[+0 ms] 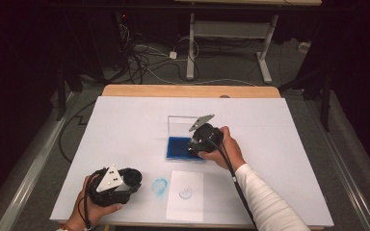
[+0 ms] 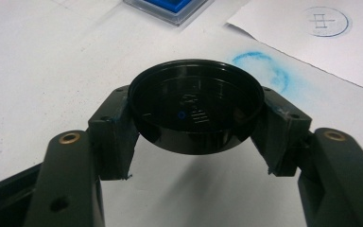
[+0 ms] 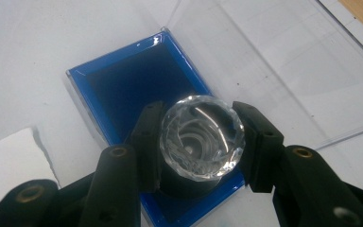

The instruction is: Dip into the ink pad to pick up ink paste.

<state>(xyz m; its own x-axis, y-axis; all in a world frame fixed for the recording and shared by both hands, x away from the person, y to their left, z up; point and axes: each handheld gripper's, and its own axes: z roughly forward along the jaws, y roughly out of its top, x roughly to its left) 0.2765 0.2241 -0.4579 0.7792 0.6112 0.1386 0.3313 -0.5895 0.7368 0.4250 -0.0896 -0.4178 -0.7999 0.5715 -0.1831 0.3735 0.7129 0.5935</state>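
My left gripper point(image 2: 196, 137) is shut on a round black cap point(image 2: 196, 111), held hollow side up just above the white table; in the high view this gripper point(image 1: 127, 179) sits at the front left. My right gripper point(image 3: 201, 142) is shut on a stamp with a clear faceted top point(image 3: 201, 137) and a black body, standing on the blue ink pad point(image 3: 123, 85). From above, the right gripper point(image 1: 197, 144) is over the blue ink pad point(image 1: 176, 147), whose clear lid point(image 1: 183, 126) stands open behind it.
A white sheet of paper point(image 1: 185, 195) with a round blue stamp print point(image 1: 186, 193) lies at the table's front. A blue ink smudge point(image 1: 159, 186) marks the white table cover point(image 1: 125, 125) beside it. The paper's print point(image 2: 327, 21) and the smudge point(image 2: 260, 68) lie beyond the cap.
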